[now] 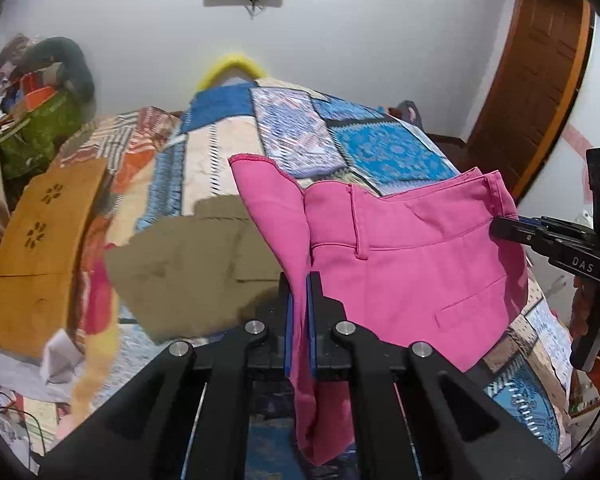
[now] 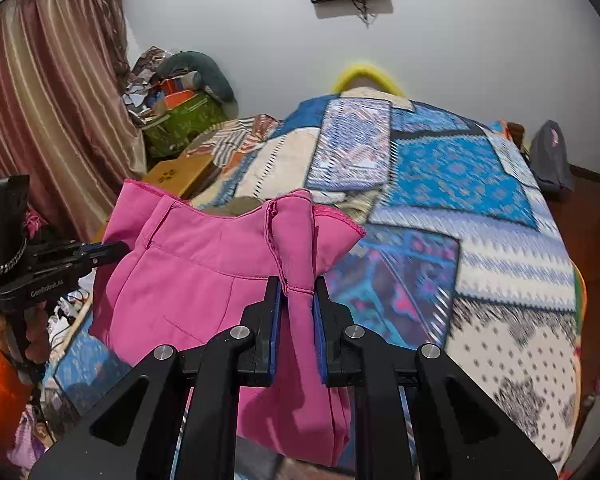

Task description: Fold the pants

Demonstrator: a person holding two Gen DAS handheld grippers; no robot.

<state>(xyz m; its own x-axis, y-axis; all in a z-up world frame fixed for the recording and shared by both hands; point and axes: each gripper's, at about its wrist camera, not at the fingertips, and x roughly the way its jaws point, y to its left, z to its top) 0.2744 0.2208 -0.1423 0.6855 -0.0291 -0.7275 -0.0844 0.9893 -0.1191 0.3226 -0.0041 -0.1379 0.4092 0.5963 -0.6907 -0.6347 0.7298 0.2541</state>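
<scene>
Both claws are clamped on the pink pants point(image 1: 400, 264), which hang stretched between them above the bed point(image 2: 500, 240). Left claw point(image 1: 298, 292) pinches a bunched fold of the fabric tightly between its blue pads, the cloth rising past the fingertips to a loose flap with a stitched edge and trailing down below the jaws. Right claw point(image 2: 298, 296) grips a thicker roll of the same garment, its pads pressed against the cloth on either side. From the left wrist view the right claw appears at the far right edge, biting the waistband end; a belt loop and a pocket seam show on the pink panel facing the camera. Beneath lies a patchwork quilt in blues and creams, with an olive garment point(image 1: 188, 256) spread on it (possibly another pair of pants, though blur makes that uncertain) and a mustard-coloured folded piece point(image 1: 40, 240) beside it
</scene>
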